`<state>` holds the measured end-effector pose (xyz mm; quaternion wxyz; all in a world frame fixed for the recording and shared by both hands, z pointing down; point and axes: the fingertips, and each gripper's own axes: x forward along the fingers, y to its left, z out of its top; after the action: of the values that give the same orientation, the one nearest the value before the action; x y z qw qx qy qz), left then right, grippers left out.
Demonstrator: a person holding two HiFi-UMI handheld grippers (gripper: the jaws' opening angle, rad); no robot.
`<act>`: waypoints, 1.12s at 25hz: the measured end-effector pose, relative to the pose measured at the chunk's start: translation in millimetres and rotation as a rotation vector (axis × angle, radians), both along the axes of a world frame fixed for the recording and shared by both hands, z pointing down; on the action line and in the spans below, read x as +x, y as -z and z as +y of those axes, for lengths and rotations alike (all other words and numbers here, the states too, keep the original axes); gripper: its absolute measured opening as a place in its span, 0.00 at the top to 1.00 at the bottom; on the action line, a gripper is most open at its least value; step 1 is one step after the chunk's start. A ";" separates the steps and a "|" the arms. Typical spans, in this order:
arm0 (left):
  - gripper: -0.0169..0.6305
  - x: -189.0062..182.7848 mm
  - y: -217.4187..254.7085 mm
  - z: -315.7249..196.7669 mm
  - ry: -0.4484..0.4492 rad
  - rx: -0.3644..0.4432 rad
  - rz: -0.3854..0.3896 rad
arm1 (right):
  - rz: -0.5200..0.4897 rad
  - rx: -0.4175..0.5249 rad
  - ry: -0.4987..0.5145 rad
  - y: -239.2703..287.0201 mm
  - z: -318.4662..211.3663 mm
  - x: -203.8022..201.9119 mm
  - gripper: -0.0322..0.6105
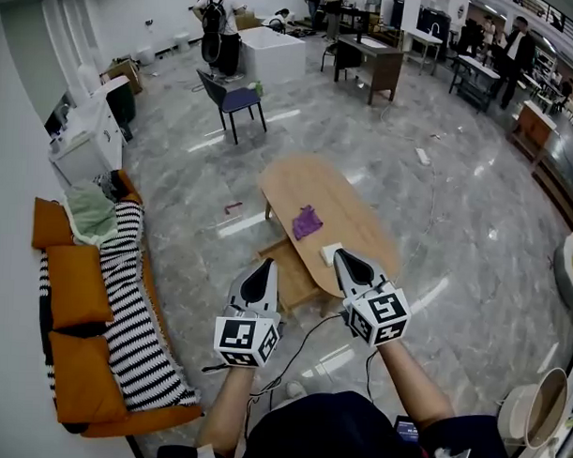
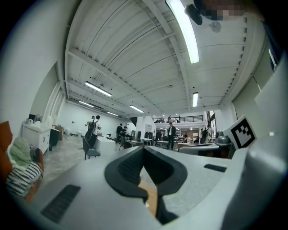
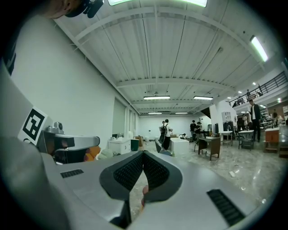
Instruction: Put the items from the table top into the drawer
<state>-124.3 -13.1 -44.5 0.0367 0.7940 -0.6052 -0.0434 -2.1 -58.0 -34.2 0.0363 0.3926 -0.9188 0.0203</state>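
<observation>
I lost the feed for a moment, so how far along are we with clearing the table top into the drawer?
Done: the drawer looks pulled out from under the table. In hand: nothing; the left gripper and the right gripper are both shut and empty. Left: the purple cloth and the small white item both lie on the table top, so neither is stowed yet.

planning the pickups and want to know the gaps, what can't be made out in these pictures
- White item, head view: too small to identify, and partly behind the right claw.
- Drawer, head view: one side is covered by the left claw.
- Purple cloth: cannot be picked out in either gripper view, where the shut claws cover nearly all of the table.
</observation>
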 end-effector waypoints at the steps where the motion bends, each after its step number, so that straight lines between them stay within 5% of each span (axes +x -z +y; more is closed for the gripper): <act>1: 0.97 -2.9 -2.4 -2.0 -0.001 -0.003 0.004 | 0.005 -0.001 -0.002 -2.3 -2.3 -2.2 0.92; 28: 0.97 13.7 -28.8 -101.4 -0.062 -0.036 -0.010 | 0.041 0.018 -0.092 -32.0 -97.9 26.5 0.92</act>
<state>-110.5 -114.5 -15.7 0.0491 0.8118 -0.5812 -0.0275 24.4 -155.9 -2.2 0.0505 0.4350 -0.8990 0.0054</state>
